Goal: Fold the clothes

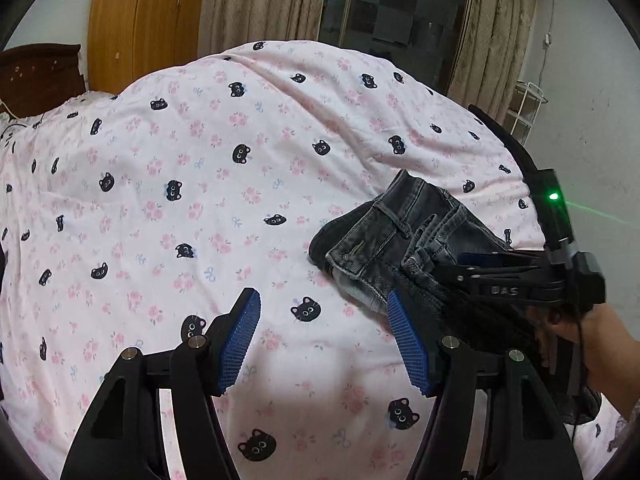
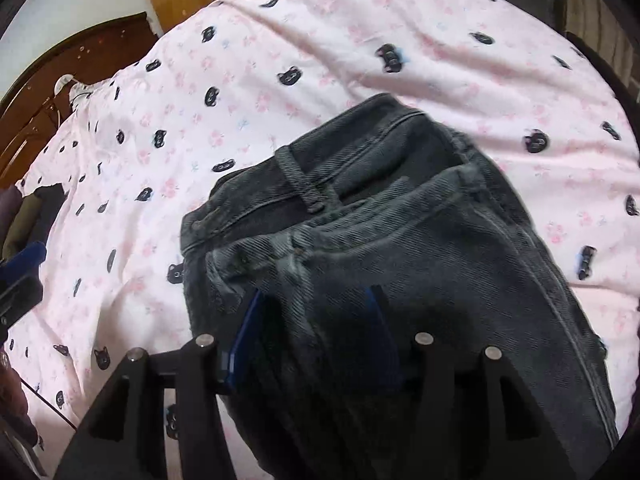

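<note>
Dark grey jeans (image 1: pixel 394 236) lie bunched on the pink cat-print bedsheet (image 1: pixel 200 200), waistband toward the middle of the bed. In the left wrist view my right gripper (image 1: pixel 486 266) comes in from the right, held by a hand (image 1: pixel 600 344), and is shut on the folded denim. From the right wrist view the jeans (image 2: pixel 400 208) drape over and between the blue pads (image 2: pixel 246 336), and my right gripper (image 2: pixel 314 332) clamps the thick fabric. My left gripper (image 1: pixel 324 340) hovers open over bare sheet just left of the jeans, its right pad (image 1: pixel 408 344) beside the waistband.
A dark wooden headboard (image 1: pixel 36 76) stands at the far left, a wooden wardrobe (image 1: pixel 140 20) and beige curtains (image 1: pixel 260 4) behind the bed. A white wire rack (image 1: pixel 524 108) stands by the right wall. The sheet (image 2: pixel 132 152) spreads wide to the left.
</note>
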Available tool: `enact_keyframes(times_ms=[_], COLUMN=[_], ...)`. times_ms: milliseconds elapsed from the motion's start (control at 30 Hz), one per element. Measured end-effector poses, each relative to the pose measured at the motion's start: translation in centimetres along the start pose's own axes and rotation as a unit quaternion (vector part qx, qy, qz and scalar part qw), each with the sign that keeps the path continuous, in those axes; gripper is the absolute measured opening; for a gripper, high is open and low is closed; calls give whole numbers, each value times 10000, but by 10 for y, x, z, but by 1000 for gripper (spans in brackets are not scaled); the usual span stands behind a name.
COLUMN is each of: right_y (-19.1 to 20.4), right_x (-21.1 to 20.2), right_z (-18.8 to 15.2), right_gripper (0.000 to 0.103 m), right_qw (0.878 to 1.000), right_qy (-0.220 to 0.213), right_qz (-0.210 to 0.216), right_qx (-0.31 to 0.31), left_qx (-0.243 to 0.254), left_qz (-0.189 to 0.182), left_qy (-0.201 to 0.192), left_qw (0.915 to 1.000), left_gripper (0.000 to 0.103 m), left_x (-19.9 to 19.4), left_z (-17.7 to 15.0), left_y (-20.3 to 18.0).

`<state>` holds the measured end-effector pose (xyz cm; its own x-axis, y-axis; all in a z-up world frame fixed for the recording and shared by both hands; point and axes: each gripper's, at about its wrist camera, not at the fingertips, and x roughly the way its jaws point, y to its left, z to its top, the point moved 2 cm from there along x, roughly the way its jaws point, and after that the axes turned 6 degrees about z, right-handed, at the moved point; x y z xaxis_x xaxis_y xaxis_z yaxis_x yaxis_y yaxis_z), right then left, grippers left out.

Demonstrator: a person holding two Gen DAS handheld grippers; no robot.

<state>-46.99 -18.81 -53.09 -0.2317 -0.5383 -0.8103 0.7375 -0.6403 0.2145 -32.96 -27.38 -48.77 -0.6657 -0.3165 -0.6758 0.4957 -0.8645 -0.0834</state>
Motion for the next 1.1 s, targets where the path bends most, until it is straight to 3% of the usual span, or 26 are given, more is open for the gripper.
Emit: enact_keyframes(times_ms=[33, 67, 100, 133, 467, 700, 867, 967, 1100], right_y=[2, 3, 1, 0, 9, 27, 27, 32, 27], right_x=[5, 9, 12, 12, -47, -32, -79, -69, -5], right_z=[2, 4, 5, 6, 9, -1, 1, 2, -13], right_gripper=[54, 44, 30, 8, 7, 8, 7, 8, 12], right_qw=[9999, 9997, 9993, 9990, 9978, 9981, 9918, 9931, 9983], right_qy=[45, 91, 136, 139, -662, -494, -1265, -1106, -204], right_qz=[-98, -216, -357, -431, 13, 324, 119, 245, 528], right_qx=[-74, -92, -53, -1, 4, -169, -151, -288, -121], left_qx=[-10, -10, -9, -9, -73, -10, -3, -45, -16], left_qz=[-7, -22, -36, -51, -197, -220, -224, -223, -217], left_qy=[4, -2, -7, -12, -110, -94, -92, -48, -63], left_qw=[10000, 10000, 10000, 10000, 9997, 9997, 9997, 9997, 9997], left_gripper=[61, 61, 61, 61, 61, 61, 61, 61, 61], left_x=[0, 0, 0, 0, -3, -2, -1, 2, 2], left_z=[0, 1, 1, 2, 10, 11, 10, 9, 10], left_y=[0, 0, 0, -1, -10, -16, -19, -22, -30])
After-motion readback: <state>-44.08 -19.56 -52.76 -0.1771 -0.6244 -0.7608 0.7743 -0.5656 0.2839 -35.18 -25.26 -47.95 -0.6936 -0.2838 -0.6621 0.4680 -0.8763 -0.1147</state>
